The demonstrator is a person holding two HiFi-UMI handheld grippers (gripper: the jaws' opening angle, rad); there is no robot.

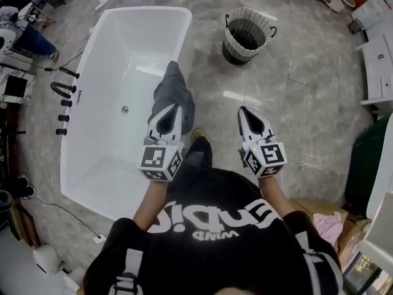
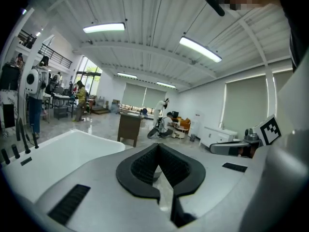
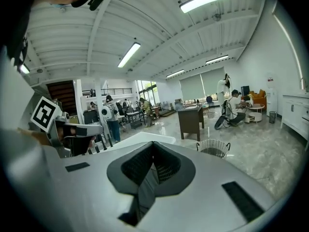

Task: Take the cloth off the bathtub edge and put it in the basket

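Note:
A grey cloth hangs over the right rim of the white bathtub. The wicker basket with a dark liner stands on the floor beyond the tub's far right corner, and it also shows as the basket in the right gripper view. My left gripper is held just above the near end of the cloth, shut with nothing in it. To its right, over the floor, my right gripper is also shut and empty. Both gripper cameras look level across the room, so the cloth is hidden in those views.
Black taps line the tub's left side. A dark green bin and a cardboard box stand at the right, with white cabinets further back. A wooden desk and several people are far off.

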